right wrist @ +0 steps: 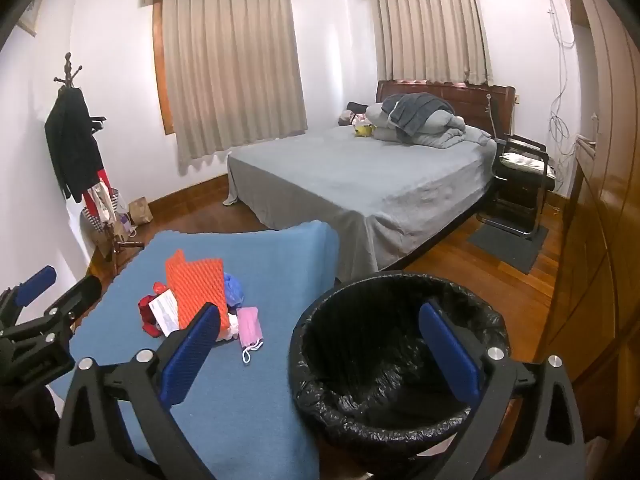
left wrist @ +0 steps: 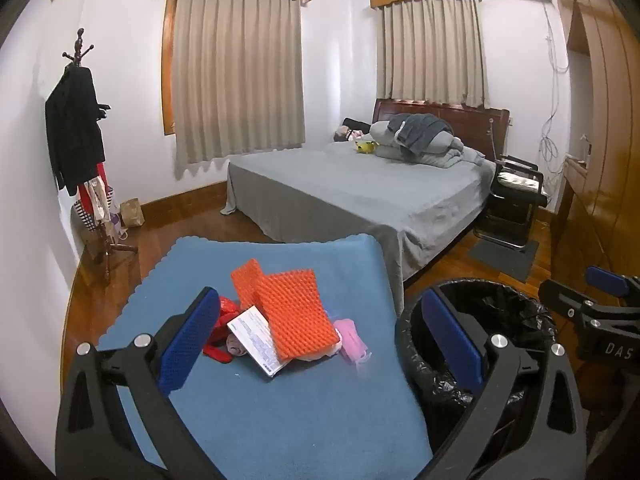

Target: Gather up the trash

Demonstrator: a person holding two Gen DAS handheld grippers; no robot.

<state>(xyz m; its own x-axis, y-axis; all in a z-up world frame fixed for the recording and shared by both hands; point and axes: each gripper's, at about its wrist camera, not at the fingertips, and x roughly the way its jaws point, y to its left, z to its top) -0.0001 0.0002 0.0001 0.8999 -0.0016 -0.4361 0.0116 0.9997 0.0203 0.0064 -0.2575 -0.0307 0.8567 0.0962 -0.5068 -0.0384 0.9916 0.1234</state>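
Left hand-held gripper (left wrist: 320,344), right hand-held gripper (right wrist: 320,344): jaws wide, empty, tilted down.

White plastered walls (left wrist: 120,40) are enclosing the bedroom. Beige pleated curtains (left wrist: 236,72) are hanging shut over two wood-framed windows. A grey-sheeted bed (left wrist: 360,188) with dark wooden headboard (left wrist: 472,114) is standing on a reddish wooden plank floor (right wrist: 480,276). A wooden coat stand (left wrist: 80,92) is carrying dark clothes at left; glossy wooden wardrobe doors (right wrist: 600,200) are lining the right.

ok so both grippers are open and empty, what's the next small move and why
Probably ease the left gripper forward and down onto the orange foam sheet. It lies on top of the trash pile on the blue mat, right between that gripper's open jaws, and the lined bin stands ready beside the mat.
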